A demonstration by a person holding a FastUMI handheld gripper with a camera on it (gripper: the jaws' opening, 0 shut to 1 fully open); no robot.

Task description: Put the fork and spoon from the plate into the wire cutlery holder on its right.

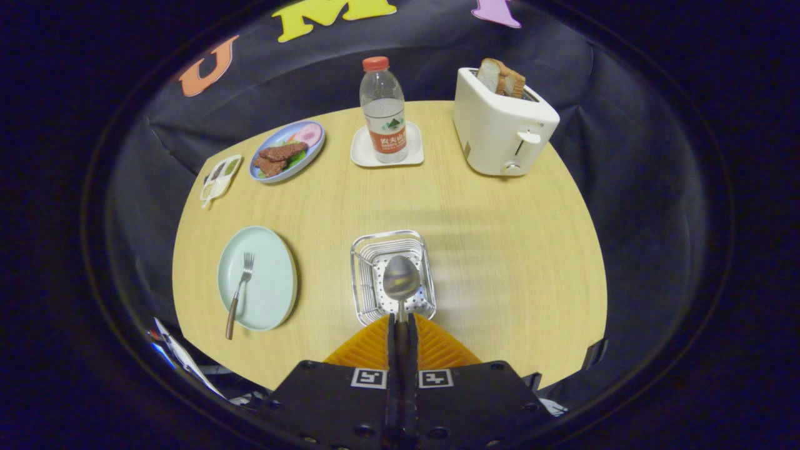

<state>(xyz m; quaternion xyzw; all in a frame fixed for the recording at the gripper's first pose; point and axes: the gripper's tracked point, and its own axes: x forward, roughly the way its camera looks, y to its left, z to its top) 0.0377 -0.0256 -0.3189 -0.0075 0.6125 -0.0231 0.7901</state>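
Observation:
My gripper (402, 320) is shut on the spoon's handle, its orange fingers (369, 347) pressed together. The spoon (400, 279) sticks out ahead of them, its bowl hanging over the open top of the wire cutlery holder (365, 251), which stands on the wooden table just beyond the fingertips. To the holder's left sits the pale green plate (269, 294). The fork (240, 294) lies on it, tines pointing away from me and its brown handle reaching over the near rim.
At the back of the table (500, 250) stand a white toaster (500, 128) with bread slices, a water bottle (383, 112) on a white coaster, a blue plate of food (287, 151) and a small sauce tray (219, 180).

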